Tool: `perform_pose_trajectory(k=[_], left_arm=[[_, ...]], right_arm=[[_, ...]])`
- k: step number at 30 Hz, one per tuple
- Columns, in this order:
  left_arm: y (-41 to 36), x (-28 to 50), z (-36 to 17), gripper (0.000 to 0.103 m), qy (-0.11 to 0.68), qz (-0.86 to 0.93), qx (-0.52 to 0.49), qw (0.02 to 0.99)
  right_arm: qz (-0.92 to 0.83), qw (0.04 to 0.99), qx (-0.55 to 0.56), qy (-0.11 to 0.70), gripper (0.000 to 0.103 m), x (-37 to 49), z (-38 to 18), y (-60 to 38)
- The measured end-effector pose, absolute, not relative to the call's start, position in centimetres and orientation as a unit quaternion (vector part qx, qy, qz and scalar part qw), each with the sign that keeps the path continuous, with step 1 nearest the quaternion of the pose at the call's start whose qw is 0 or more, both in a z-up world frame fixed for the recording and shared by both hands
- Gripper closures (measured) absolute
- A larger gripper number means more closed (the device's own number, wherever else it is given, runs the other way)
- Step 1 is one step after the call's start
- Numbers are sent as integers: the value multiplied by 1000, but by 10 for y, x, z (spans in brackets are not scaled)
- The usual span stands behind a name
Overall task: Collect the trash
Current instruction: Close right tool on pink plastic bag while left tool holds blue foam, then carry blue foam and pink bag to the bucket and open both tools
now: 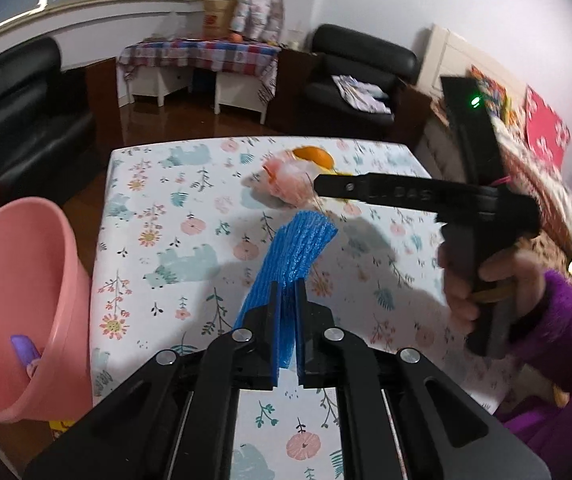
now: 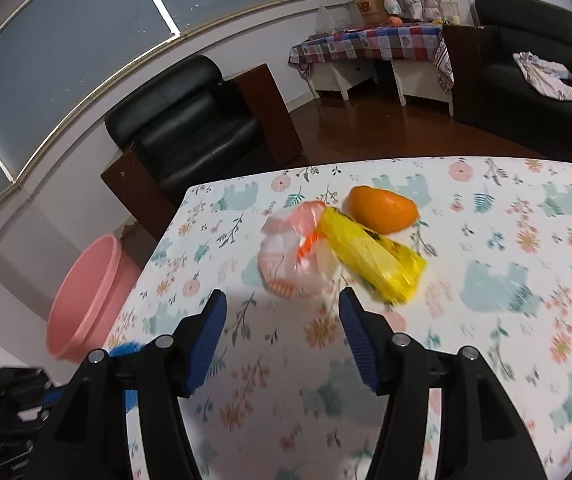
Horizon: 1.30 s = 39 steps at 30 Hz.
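My left gripper is shut on a blue foam net sleeve and holds it above the flowered table. My right gripper is open and empty, just short of a crumpled pink-white plastic bag. A yellow wrapper lies against the bag, and an orange peel sits behind it. In the left wrist view the right gripper reaches in from the right toward the bag and the peel.
A pink bucket stands on the floor left of the table, with a purple item inside; it also shows in the right wrist view. Black armchairs and a checkered side table stand beyond.
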<state>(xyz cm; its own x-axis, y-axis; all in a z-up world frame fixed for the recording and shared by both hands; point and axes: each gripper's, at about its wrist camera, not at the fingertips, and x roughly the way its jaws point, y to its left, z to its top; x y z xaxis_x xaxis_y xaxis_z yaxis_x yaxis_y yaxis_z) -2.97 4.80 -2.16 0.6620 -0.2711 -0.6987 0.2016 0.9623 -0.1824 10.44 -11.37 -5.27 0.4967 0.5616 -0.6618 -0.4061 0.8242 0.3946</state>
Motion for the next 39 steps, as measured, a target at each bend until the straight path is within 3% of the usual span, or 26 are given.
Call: perform_pose_trajectory(k=[10,11,13,15,39], left_arm=[[62,-32,-20,98,387,-108,-85,912],[62,-33,-19,98,386,-106,-88,912],[64,-34,-19,98,385,-102,-92,913],[66,-36,-18,98,382,-98,-97,914],[76,-79,14,98,326,-56,-136,934]], right_arm=[[265,858,94,430,45,131,-67,-93],[264,859,91,429,47,132,-67,-92],[261,862,87,426,63,129,-68,-90],[262,862,86,424,67,125,-67,-89],[299,877,69,370,69,-4,-11,-110]])
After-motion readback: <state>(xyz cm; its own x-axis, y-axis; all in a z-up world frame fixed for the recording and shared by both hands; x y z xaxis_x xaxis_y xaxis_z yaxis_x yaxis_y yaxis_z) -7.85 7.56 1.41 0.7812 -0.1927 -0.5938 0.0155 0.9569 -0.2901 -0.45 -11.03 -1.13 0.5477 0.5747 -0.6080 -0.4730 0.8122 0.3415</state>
